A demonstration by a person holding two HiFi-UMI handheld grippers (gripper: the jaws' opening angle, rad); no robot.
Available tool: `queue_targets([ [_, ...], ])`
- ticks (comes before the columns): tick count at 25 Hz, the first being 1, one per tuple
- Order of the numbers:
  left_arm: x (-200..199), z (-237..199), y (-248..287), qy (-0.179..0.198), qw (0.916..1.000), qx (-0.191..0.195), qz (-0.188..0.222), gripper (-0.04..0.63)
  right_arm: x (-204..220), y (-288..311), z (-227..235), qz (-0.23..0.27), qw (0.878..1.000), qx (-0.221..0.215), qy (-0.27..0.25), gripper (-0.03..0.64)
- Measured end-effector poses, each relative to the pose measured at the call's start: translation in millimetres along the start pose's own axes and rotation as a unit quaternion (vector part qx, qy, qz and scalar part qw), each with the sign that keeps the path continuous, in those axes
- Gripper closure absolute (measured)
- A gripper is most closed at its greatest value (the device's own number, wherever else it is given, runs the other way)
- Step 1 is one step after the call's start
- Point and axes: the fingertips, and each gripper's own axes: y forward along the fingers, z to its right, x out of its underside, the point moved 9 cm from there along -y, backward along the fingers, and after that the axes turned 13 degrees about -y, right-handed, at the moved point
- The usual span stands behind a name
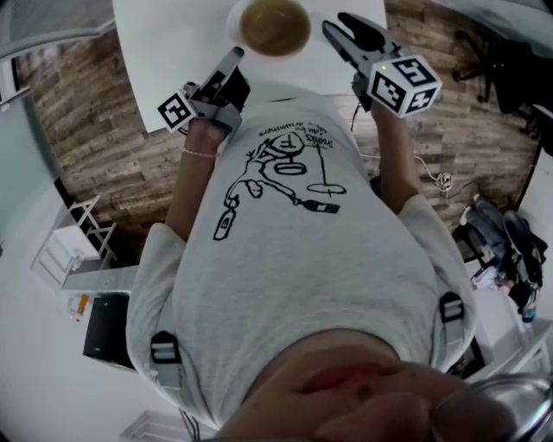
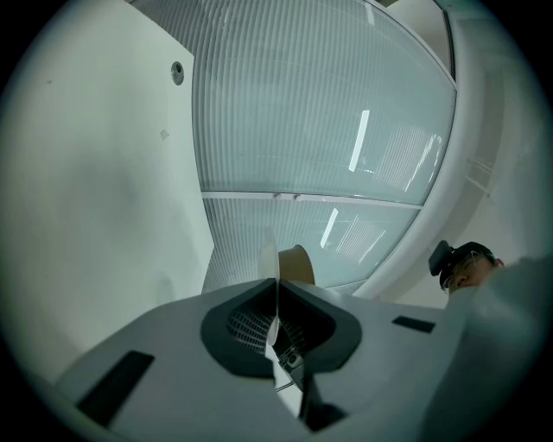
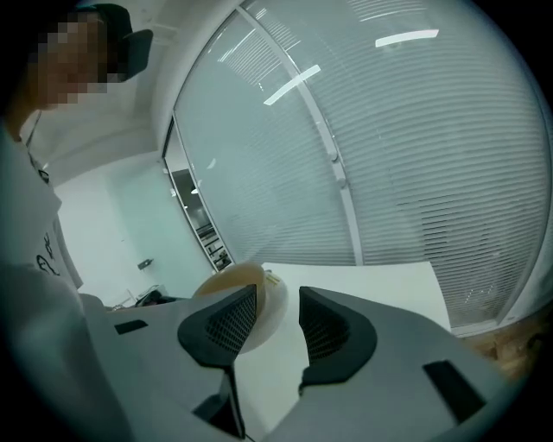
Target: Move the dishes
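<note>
Left gripper [image 1: 234, 55] pinches the tan-lined white round dish [image 1: 275, 26] by its left rim. Right gripper [image 1: 339, 26], half-open and empty, probably takes the right rim next.

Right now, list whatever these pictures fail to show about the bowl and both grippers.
Head view: the far rim of the bowl is cut off by the top edge.
Left gripper view: the left gripper, shut on its rim, hides most of the bowl.
Right gripper view: the open right gripper covers part of the bowl.
</note>
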Motion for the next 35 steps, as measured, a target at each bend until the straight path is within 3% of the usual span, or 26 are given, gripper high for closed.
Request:
queue_targets([
  [16,17.1,2.2,5.4,0.011,0.9997,0.007,-0.018,0.586,-4.6,34.5,-16.7,-0.063,0.996,-0.066,-0.001,0.451],
  [19,17.5,1.9,5.4,0.011,0.9998,0.007,-0.018,0.586,-2.1,39.7,-18.4,-0.079,0.994,-0.077,0.001,0.476],
  [24,18.5,1.0,6.0,0.014,0.9996,0.004,-0.023,0.586,0.0,40.8,-14.7,-0.09,0.994,-0.059,-0.002,0.562],
  [35,16.0,-3.9,0.9,0.009,0.9998,-0.002,-0.017,0.586,-11.4,31.6,-7.0,-0.075,0.997,-0.035,0.008,0.575],
])
